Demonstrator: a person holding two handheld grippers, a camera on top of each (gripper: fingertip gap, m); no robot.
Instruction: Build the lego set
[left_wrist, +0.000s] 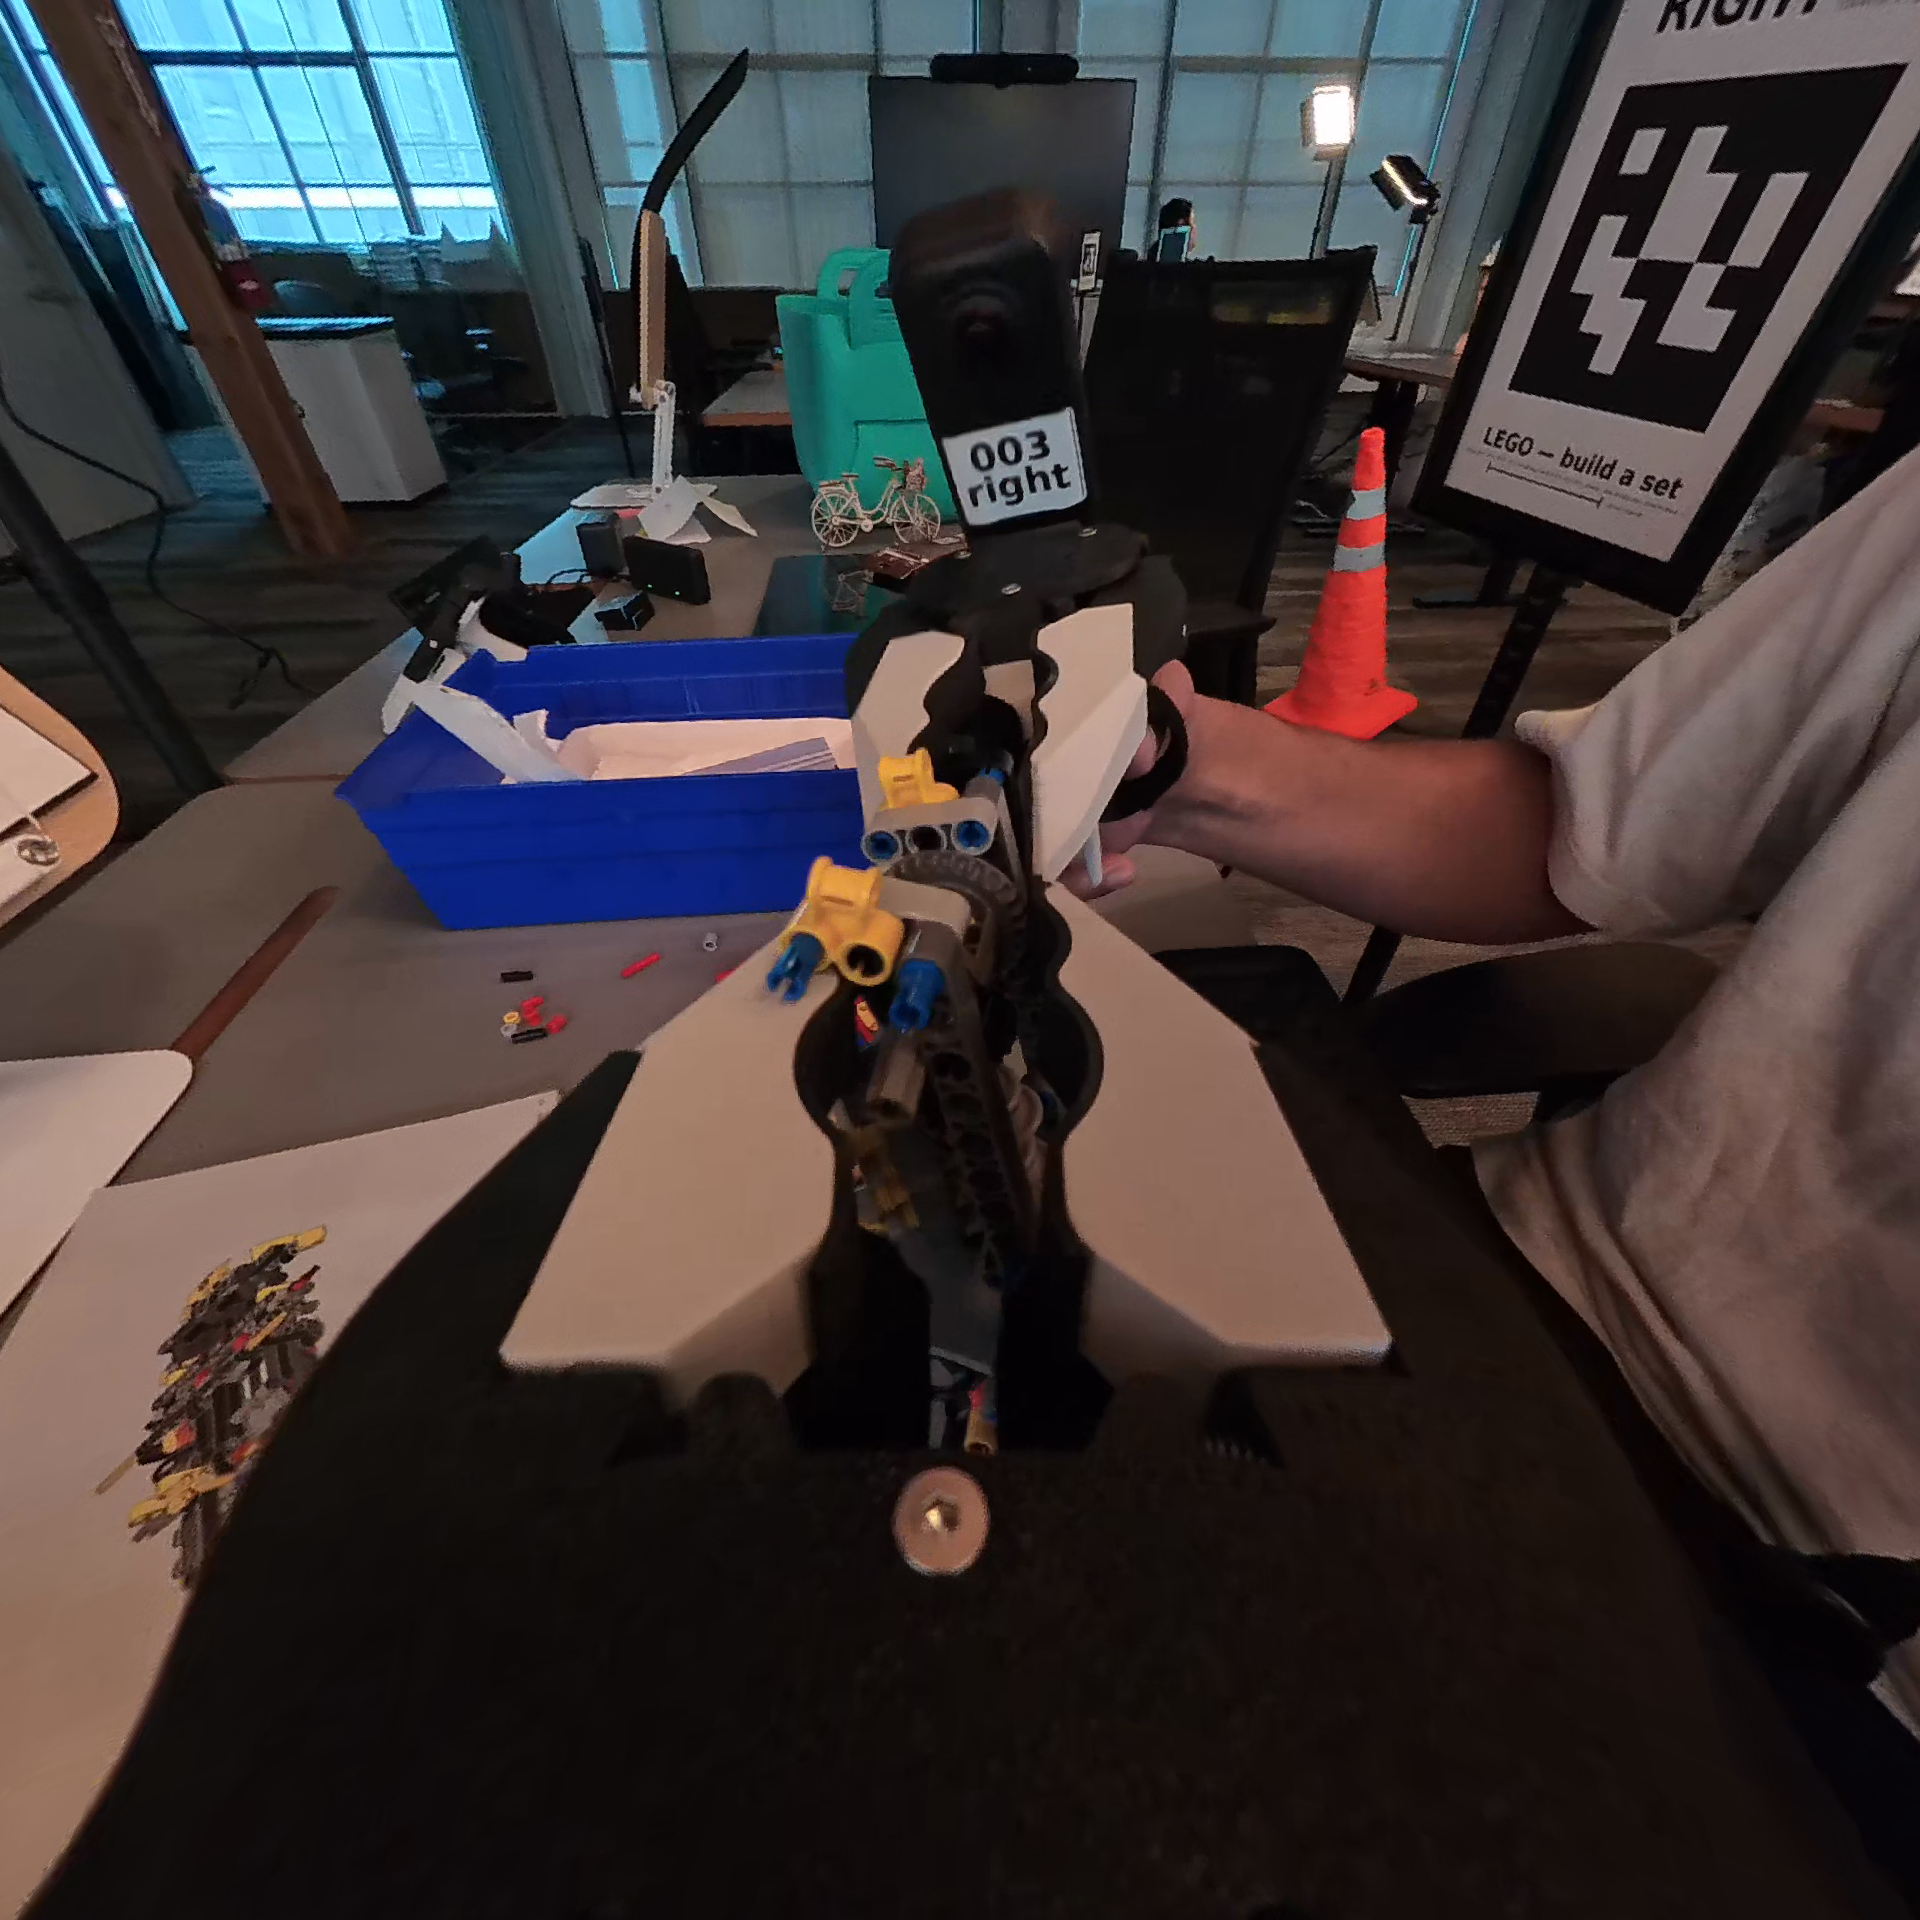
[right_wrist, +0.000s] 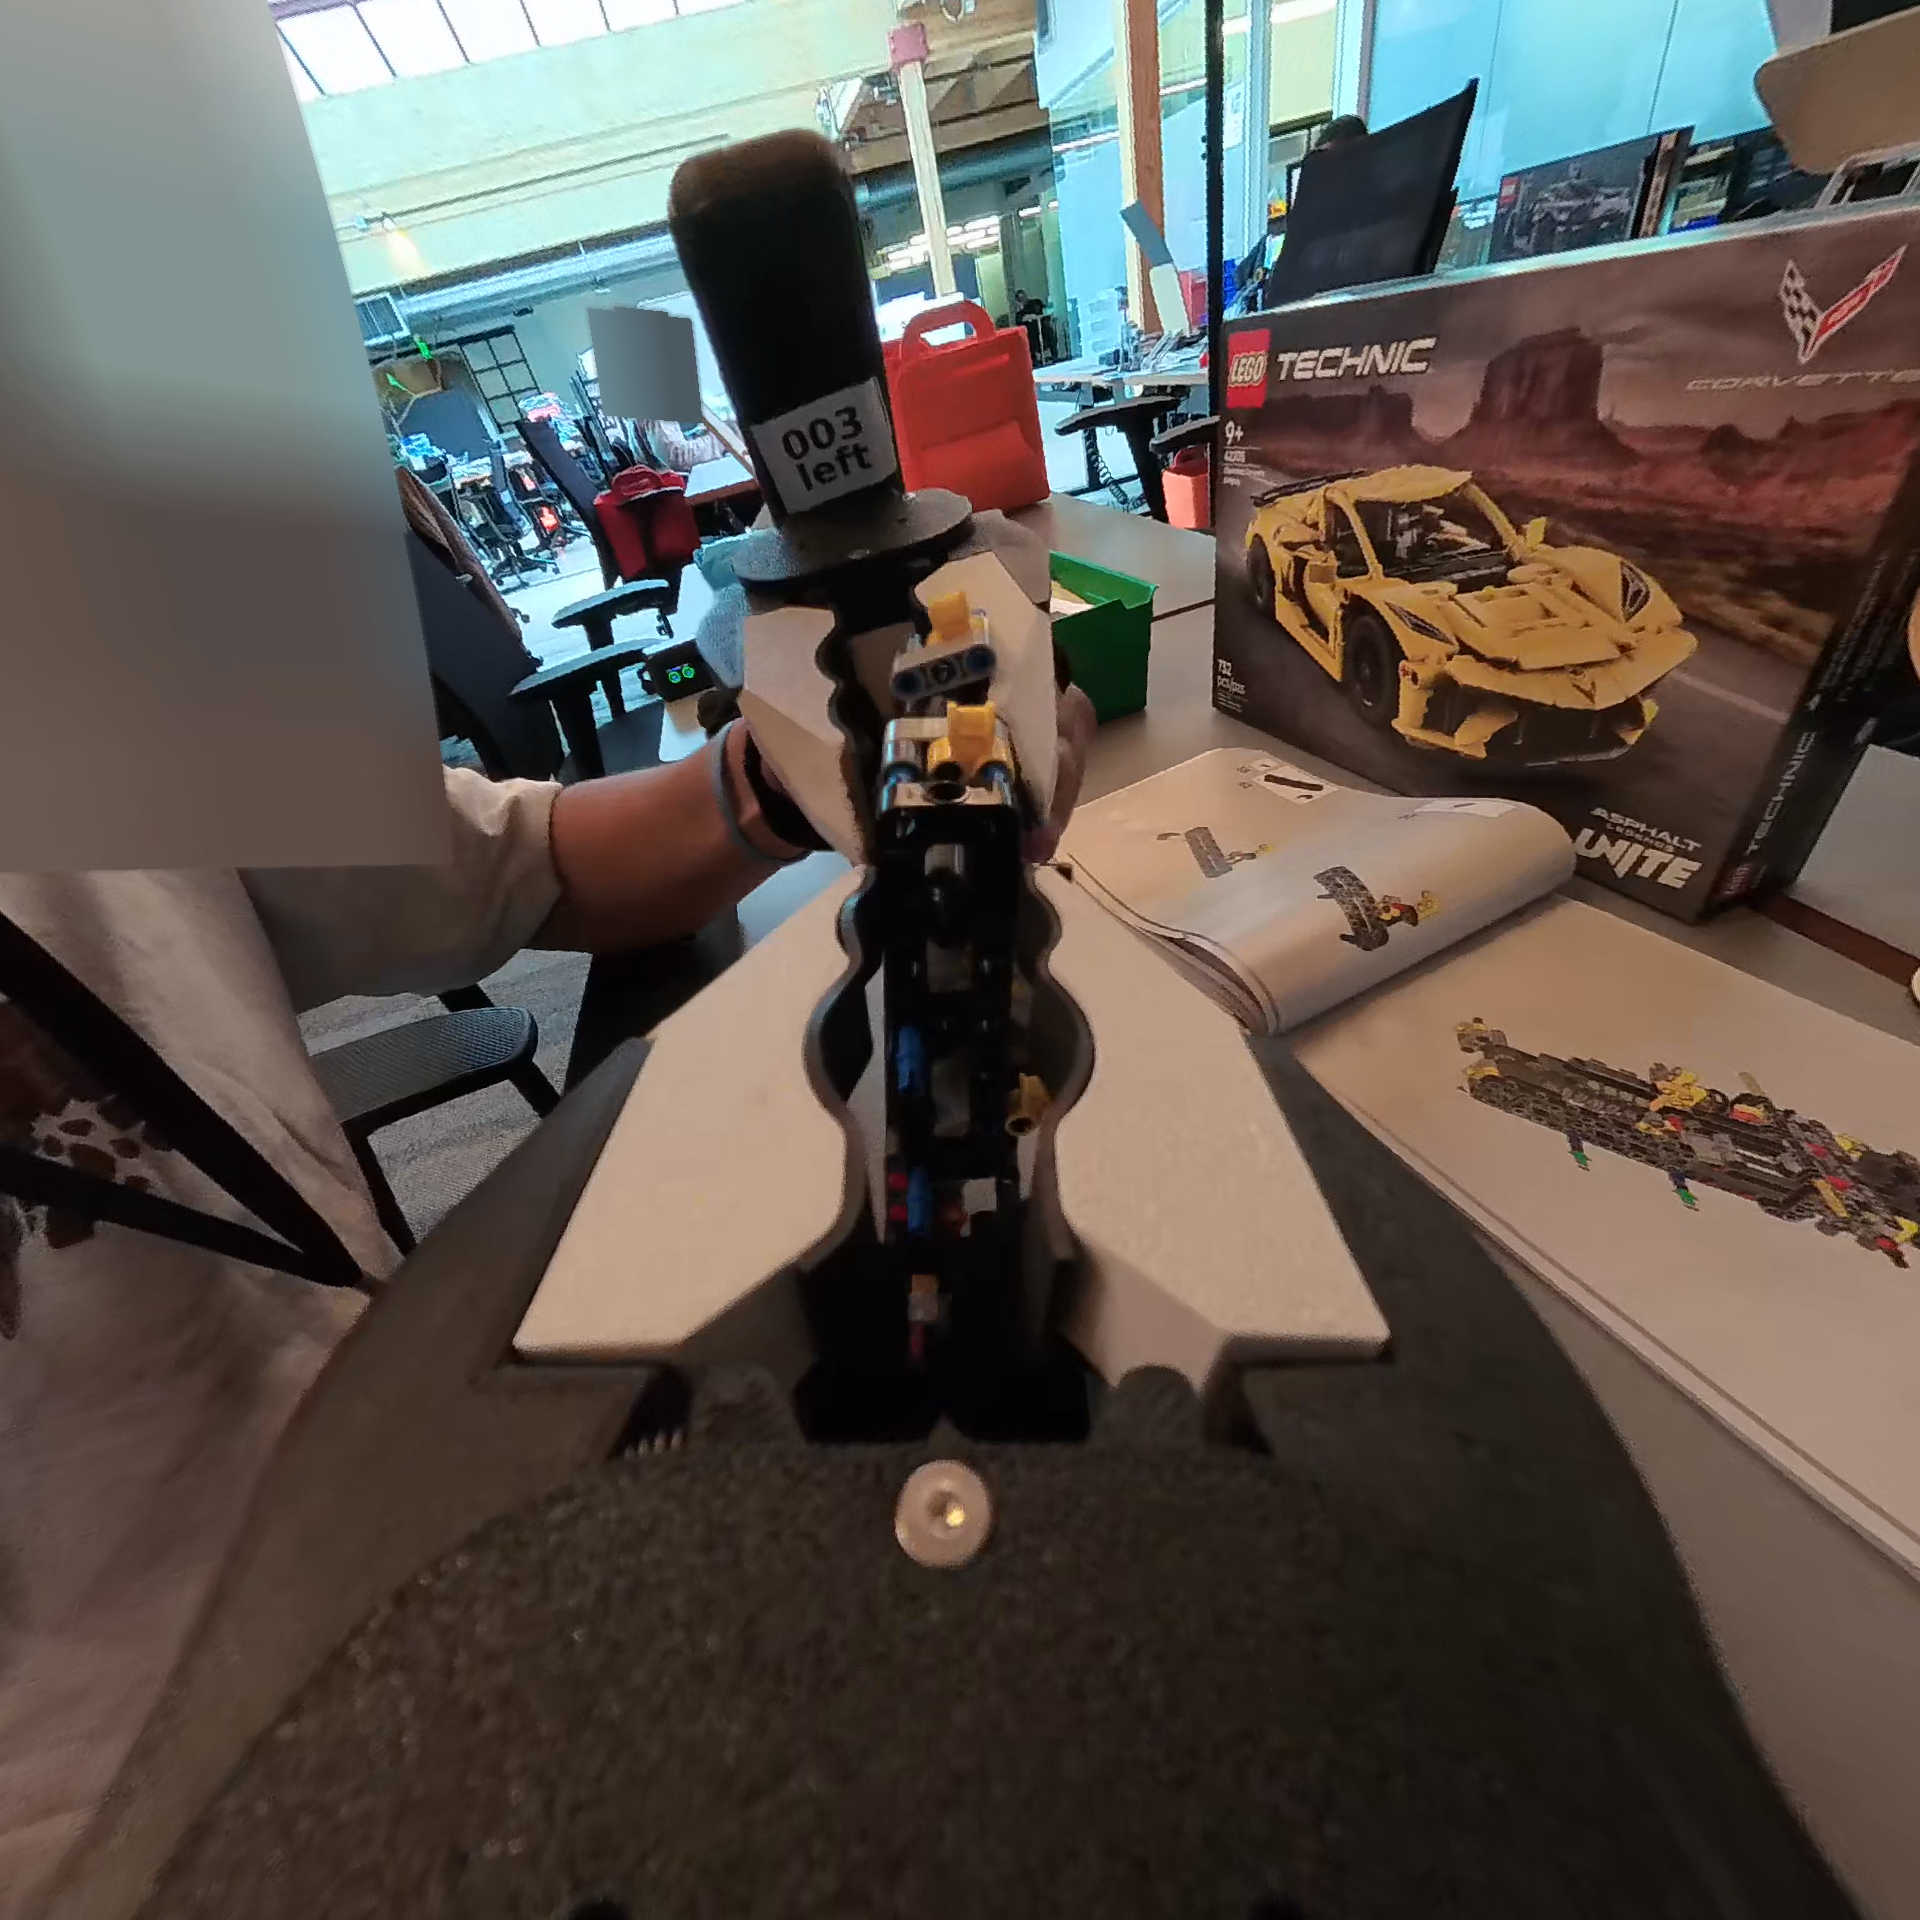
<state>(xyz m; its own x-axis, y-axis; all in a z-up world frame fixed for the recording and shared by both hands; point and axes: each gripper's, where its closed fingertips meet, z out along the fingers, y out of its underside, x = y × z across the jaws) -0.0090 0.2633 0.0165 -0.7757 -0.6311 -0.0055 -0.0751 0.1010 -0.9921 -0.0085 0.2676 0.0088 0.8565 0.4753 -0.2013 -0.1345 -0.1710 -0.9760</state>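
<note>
A long dark Lego assembly (left_wrist: 966, 1143) with yellow connectors (left_wrist: 847, 925), blue pins and a dark gear (left_wrist: 982, 883) is held in the air between both grippers. My left gripper (left_wrist: 925, 945) is shut on its near end in the left wrist view. My right gripper (left_wrist: 966, 831) faces it and is shut on the far end. In the right wrist view my right gripper (right_wrist: 951, 883) clamps the assembly (right_wrist: 945, 987), with my left gripper (right_wrist: 940, 790) closed on the other end beyond it. The middle of the assembly is hidden by the fingers.
A blue bin (left_wrist: 623, 821) with paper stands on the table, with loose small pieces (left_wrist: 535, 1018) before it. A printed picture sheet (right_wrist: 1662, 1195), an open instruction booklet (right_wrist: 1320, 883), the set's box (right_wrist: 1558, 582) and a green bin (right_wrist: 1101, 634) lie right. An orange cone (left_wrist: 1351, 623) stands behind. My left and right fingertips are right by each other.
</note>
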